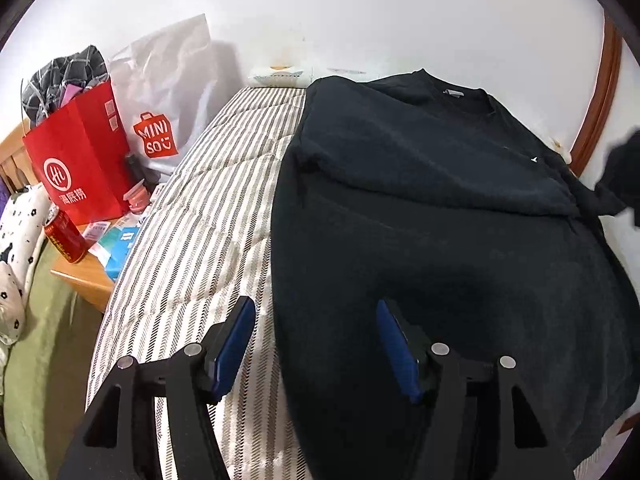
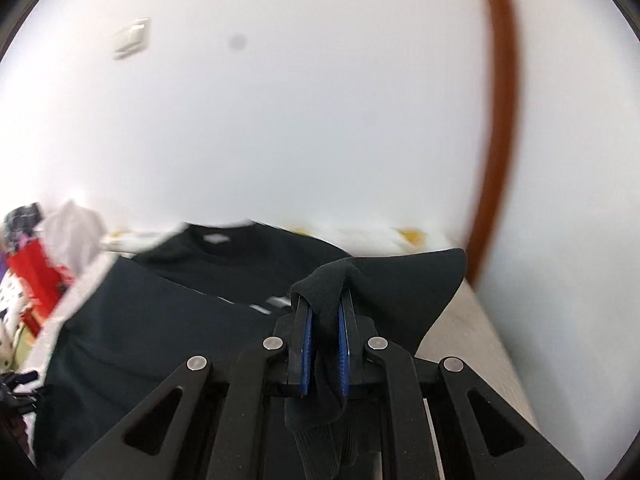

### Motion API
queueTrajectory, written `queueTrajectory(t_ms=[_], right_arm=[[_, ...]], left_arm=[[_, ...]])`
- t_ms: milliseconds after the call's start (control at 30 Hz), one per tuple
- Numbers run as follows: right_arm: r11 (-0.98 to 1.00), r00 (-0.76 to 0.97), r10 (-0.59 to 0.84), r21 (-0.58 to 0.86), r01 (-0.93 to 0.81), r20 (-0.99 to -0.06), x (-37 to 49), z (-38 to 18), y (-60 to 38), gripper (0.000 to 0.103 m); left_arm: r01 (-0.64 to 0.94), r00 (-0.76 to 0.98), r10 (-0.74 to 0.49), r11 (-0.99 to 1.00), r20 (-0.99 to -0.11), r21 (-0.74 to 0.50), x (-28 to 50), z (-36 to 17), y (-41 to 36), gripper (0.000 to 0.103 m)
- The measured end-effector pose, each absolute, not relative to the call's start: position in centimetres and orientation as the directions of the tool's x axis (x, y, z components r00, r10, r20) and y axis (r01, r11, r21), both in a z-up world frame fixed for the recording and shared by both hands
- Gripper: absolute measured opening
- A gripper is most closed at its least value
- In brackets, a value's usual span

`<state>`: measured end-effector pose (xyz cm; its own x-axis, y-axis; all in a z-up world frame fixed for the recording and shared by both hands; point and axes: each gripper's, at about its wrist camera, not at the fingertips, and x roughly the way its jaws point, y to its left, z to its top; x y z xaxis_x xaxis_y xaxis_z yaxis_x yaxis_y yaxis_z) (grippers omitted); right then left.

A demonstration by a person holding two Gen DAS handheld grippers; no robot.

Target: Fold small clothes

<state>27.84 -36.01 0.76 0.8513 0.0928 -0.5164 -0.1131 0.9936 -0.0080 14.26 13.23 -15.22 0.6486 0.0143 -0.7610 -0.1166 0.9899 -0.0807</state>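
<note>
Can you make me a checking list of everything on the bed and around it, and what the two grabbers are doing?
Surface: striped bedcover, partly bare.
Job's things: black sweatshirt spread flat, one sleeve lifted.
Clutter: red paper bag, white shopping bag, red can on a wooden side table.
Grippers: left gripper open over the sweatshirt's edge; right gripper shut on the sleeve.
Cables: nothing seen.
Surroundings: white wall, brown curved frame.
</note>
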Motion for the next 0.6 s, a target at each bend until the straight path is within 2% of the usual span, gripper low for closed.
queueTrajectory(t_ms=[100,267,533,567,600], right_arm=[[0.977,0.840,0.180,-0.005,-0.212,-0.511,29.8,0.3,-30.4,0.011],[0.955,0.787,0.256,0.021,-0.296,-0.561,33.7,-2.4,-23.0,0.012],[0.934,0.625,0.265,0.035,-0.355,-0.735,38.5,-10.7,-15.5,0.018],[0.930,0.594,0.271,0.049,-0.363,-0.757,38.6,-11.5,-15.5,0.028],[0.929,0.555,0.268,0.059,-0.365,-0.787,38.8,-12.3,-15.6,0.044]], left_arm=[[-0.111,0.658,-0.009,0.988,-0.753,-0.110,13.8,-15.2,13.8,0.062],[-0.114,0.653,-0.031,0.984,-0.756,-0.139,13.6,-15.9,14.0,0.063],[-0.081,0.646,-0.035,0.990,-0.762,-0.114,13.9,-15.9,12.9,0.063],[-0.077,0.645,-0.038,0.990,-0.763,-0.115,13.9,-15.8,12.8,0.063],[-0.071,0.645,-0.041,0.991,-0.763,-0.114,13.9,-15.8,12.6,0.063]])
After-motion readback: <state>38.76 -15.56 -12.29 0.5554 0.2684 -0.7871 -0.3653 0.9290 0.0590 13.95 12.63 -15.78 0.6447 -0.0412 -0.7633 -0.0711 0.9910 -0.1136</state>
